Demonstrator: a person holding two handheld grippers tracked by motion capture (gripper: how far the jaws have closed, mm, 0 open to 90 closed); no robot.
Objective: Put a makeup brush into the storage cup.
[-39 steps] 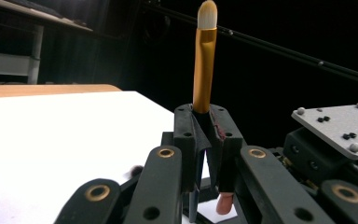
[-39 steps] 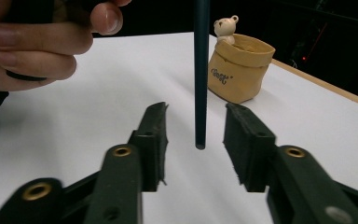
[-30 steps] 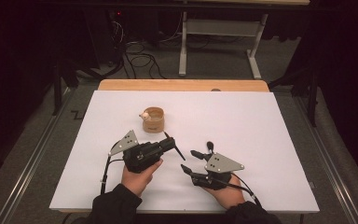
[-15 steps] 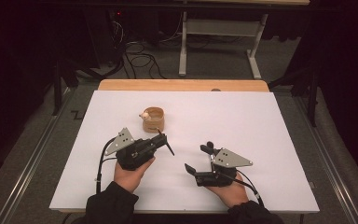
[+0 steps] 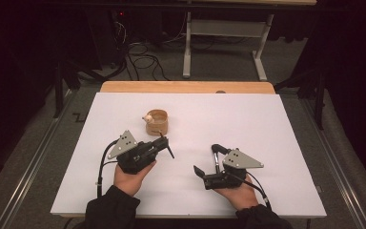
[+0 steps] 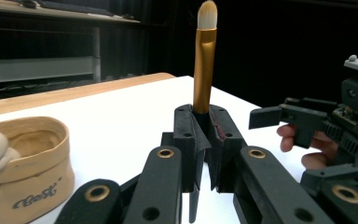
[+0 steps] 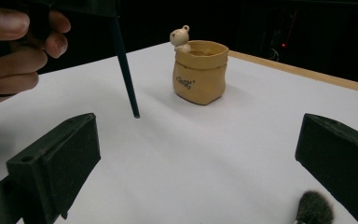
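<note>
While the left gripper (image 5: 164, 145) clamps a makeup brush (image 6: 204, 60) between its black jaws, the brush stands upright in the left gripper view: a smooth gold metal ferrule tapering into a rounded tuft of pale bristles at the top. Its thin dark handle (image 7: 125, 70) slants down below the jaws in the right gripper view, the pointed tip hanging just above the white bench (image 5: 267, 129) without visibly touching it. Just beyond the left gripper sits a small tan ceramic pot (image 5: 156, 122) shaped like a soft crumpled sack (a little cream bear figure (image 7: 181, 37) perches on its rim, and dark lettering runs across its front). The right gripper (image 5: 208, 160) rests well apart from the left, nearer the person's side; its jaws have just been opening and now stand wide, with nothing between the blocky, matte pads. A dark fluffy brush head (image 7: 313, 207) lies on the bench by the right gripper's jaw. The white sheet is smooth and flat, with a strip of pale wood (image 5: 186, 87) showing along its far edge.
</note>
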